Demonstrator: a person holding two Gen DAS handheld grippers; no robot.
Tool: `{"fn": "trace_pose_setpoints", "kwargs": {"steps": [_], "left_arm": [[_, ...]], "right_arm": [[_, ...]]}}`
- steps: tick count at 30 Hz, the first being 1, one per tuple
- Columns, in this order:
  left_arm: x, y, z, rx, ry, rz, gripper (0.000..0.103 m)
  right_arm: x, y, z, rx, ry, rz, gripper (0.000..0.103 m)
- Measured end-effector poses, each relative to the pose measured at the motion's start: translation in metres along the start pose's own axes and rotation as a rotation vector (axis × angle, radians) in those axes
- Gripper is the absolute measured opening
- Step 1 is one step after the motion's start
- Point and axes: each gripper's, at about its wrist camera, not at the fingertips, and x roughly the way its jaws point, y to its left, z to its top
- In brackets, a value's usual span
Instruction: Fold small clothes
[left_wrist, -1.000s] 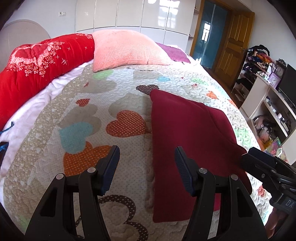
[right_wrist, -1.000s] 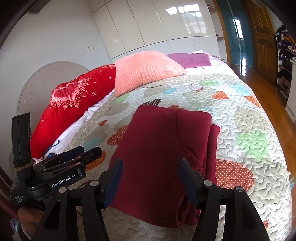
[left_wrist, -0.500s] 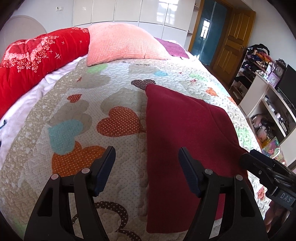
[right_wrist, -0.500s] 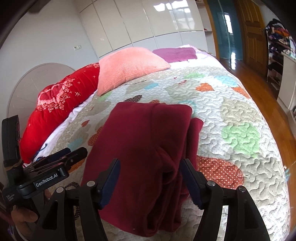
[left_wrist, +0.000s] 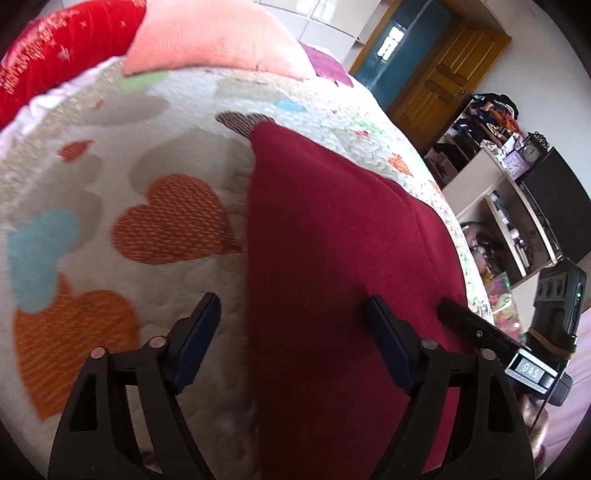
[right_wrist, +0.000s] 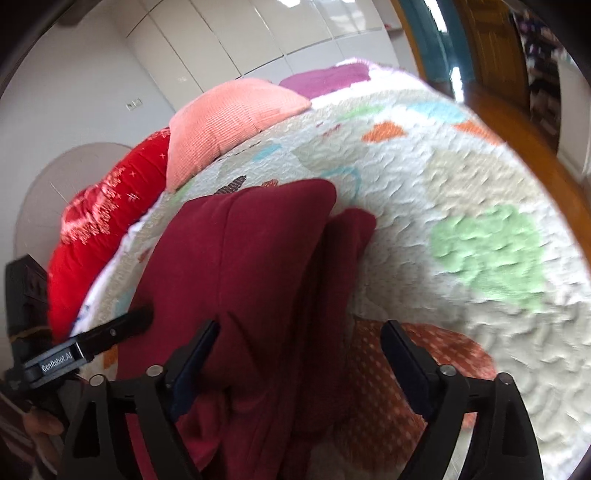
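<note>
A dark red garment (left_wrist: 332, 258) lies folded lengthwise on the heart-patterned quilt (left_wrist: 110, 177). My left gripper (left_wrist: 291, 332) is open, its jaws straddling the garment's left edge near its close end. In the right wrist view the garment (right_wrist: 251, 266) shows a folded-over sleeve strip along its right side. My right gripper (right_wrist: 299, 354) is open, low over the garment's near right part. Each gripper shows in the other's view: the right one (left_wrist: 476, 332) and the left one (right_wrist: 110, 332).
A pink pillow (left_wrist: 214, 37), a red patterned duvet (left_wrist: 55, 55) and a purple cloth (right_wrist: 325, 75) lie at the bed's head. Shelves with clutter (left_wrist: 509, 192) and a wooden door (left_wrist: 436, 81) stand to the right of the bed.
Both grippers have moved forward and down toward the garment, which now fills more of each view. Both stay open. The garment has not moved.
</note>
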Motion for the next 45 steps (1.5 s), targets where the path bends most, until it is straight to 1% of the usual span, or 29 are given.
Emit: {"fn": "trace_pose_setpoints", "kwargs": {"steps": [2, 4, 5, 6, 7, 8, 9, 10, 11, 12, 14, 17, 19, 20, 21, 22, 23, 25, 28, 29, 31, 33, 34, 37, 38, 39, 41, 43, 45], "left_arm": [[0.009, 0.002, 0.001, -0.021, 0.011, -0.031, 0.086], [0.012, 0.005, 0.003, -0.043, 0.027, -0.065, 0.085], [0.011, 0.003, 0.004, -0.033, 0.027, -0.079, 0.071], [0.008, 0.001, 0.004, -0.011, 0.024, -0.091, 0.066], [0.004, -0.002, 0.004, 0.008, 0.019, -0.078, 0.061], [0.0, -0.005, 0.003, 0.025, 0.016, -0.069, 0.056], [-0.008, -0.007, 0.002, 0.042, 0.012, -0.062, 0.054], [-0.014, -0.007, 0.003, 0.049, 0.01, -0.058, 0.05], [-0.026, -0.007, 0.002, 0.055, 0.003, -0.056, 0.05], [-0.036, -0.006, 0.0, 0.062, -0.009, -0.048, 0.05], [-0.061, -0.002, -0.005, 0.09, -0.05, -0.016, 0.05], [-0.081, 0.013, -0.012, 0.09, -0.057, 0.05, 0.05], [-0.08, 0.027, -0.016, 0.069, -0.038, 0.077, 0.05], [-0.075, 0.036, -0.018, 0.048, -0.017, 0.093, 0.05], [-0.069, 0.045, -0.02, 0.02, 0.012, 0.106, 0.05], [-0.067, 0.052, -0.023, -0.003, 0.008, 0.088, 0.055], [-0.07, 0.054, -0.025, -0.018, -0.009, 0.074, 0.057], [-0.076, 0.051, -0.027, -0.005, -0.039, 0.11, 0.058], [-0.077, 0.042, -0.026, 0.03, -0.065, 0.155, 0.058], [-0.077, 0.04, -0.027, 0.034, -0.065, 0.163, 0.058], [-0.076, 0.04, -0.028, 0.035, -0.073, 0.179, 0.058], [-0.078, 0.039, -0.03, 0.036, -0.084, 0.199, 0.058], [-0.077, 0.039, -0.025, 0.038, -0.089, 0.21, 0.058], [-0.085, 0.035, -0.026, 0.058, -0.135, 0.257, 0.059], [-0.089, 0.033, -0.027, 0.063, -0.148, 0.272, 0.059], [-0.09, 0.033, -0.028, 0.068, -0.155, 0.283, 0.059], [-0.095, 0.03, -0.028, 0.071, -0.181, 0.307, 0.059], [-0.101, 0.028, -0.029, 0.074, -0.2, 0.311, 0.058], [-0.107, 0.025, -0.031, 0.082, -0.225, 0.336, 0.058]], "right_arm": [[0.008, -0.004, 0.003, 0.009, -0.008, 0.041, 0.092], [0.018, -0.003, 0.006, -0.002, -0.008, 0.069, 0.091], [0.021, -0.001, 0.007, -0.001, -0.006, 0.081, 0.087], [0.023, 0.002, 0.009, 0.002, -0.006, 0.119, 0.059], [0.023, 0.007, 0.011, 0.007, -0.002, 0.139, 0.056], [0.021, 0.018, 0.012, -0.036, -0.013, 0.092, 0.055], [0.017, 0.028, 0.012, -0.08, -0.018, 0.064, 0.05], [0.014, 0.034, 0.012, -0.094, -0.027, 0.056, 0.046], [0.007, 0.039, 0.013, -0.09, -0.043, 0.074, 0.044], [0.0, 0.042, 0.014, -0.078, -0.053, 0.112, 0.042], [-0.011, 0.054, 0.014, -0.063, -0.059, 0.195, 0.041], [-0.014, 0.079, 0.006, -0.089, -0.06, 0.23, 0.041], [0.001, 0.094, -0.001, -0.1, -0.03, 0.242, 0.041], [0.009, 0.097, -0.004, -0.099, -0.012, 0.232, 0.042], [0.019, 0.099, -0.007, -0.101, 0.017, 0.211, 0.048], [0.03, 0.102, -0.009, -0.115, 0.052, 0.165, 0.056], [0.035, 0.103, -0.011, -0.141, 0.065, 0.099, 0.059], [0.024, 0.104, -0.011, -0.166, 0.037, 0.068, 0.061], [-0.01, 0.118, -0.008, -0.249, -0.052, 0.029, 0.061], [-0.021, 0.126, -0.007, -0.292, -0.08, 0.031, 0.061], [-0.034, 0.146, -0.009, -0.394, -0.105, 0.066, 0.043], [-0.028, 0.159, -0.012, -0.438, -0.085, 0.074, 0.04], [-0.018, 0.161, -0.016, -0.453, -0.059, 0.056, 0.038], [0.022, 0.146, -0.034, -0.451, 0.043, -0.012, 0.037], [0.028, 0.14, -0.039, -0.446, 0.046, -0.02, 0.037], [0.025, 0.138, -0.042, -0.437, 0.022, -0.014, 0.037], [0.014, 0.143, -0.042, -0.433, 0.017, -0.021, 0.037], [-0.003, 0.152, -0.043, -0.46, -0.006, -0.04, 0.037], [-0.018, 0.157, -0.047, -0.476, -0.033, -0.045, 0.04]]}}
